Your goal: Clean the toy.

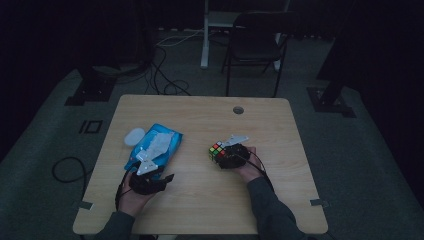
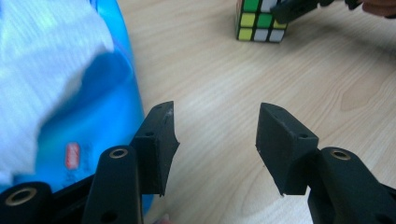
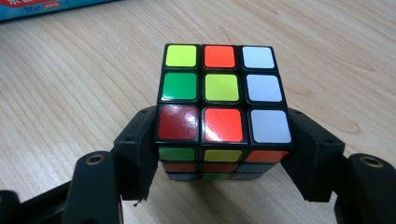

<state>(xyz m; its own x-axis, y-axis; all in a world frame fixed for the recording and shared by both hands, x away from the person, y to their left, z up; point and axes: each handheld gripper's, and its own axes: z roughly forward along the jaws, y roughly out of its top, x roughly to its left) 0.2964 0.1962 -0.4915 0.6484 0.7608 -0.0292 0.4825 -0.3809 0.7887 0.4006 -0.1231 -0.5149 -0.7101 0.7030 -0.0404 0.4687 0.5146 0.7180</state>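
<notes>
From above, the right gripper (image 1: 226,154) held the puzzle cube (image 1: 216,151) mid-table, the left gripper (image 1: 148,172) beside the blue wipes pack (image 1: 165,137). Left gripper view: jaws spread, empty over wood. Right gripper view: jaws pinched the cube's (image 3: 223,109) sides. Gripping step, I'd judge; next, a steady lift.

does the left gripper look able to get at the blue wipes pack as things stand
Probably yes: the left gripper has its jaws open with nothing between them, and the blue wipes pack lies right beside its jaw, with nothing in between.
</notes>
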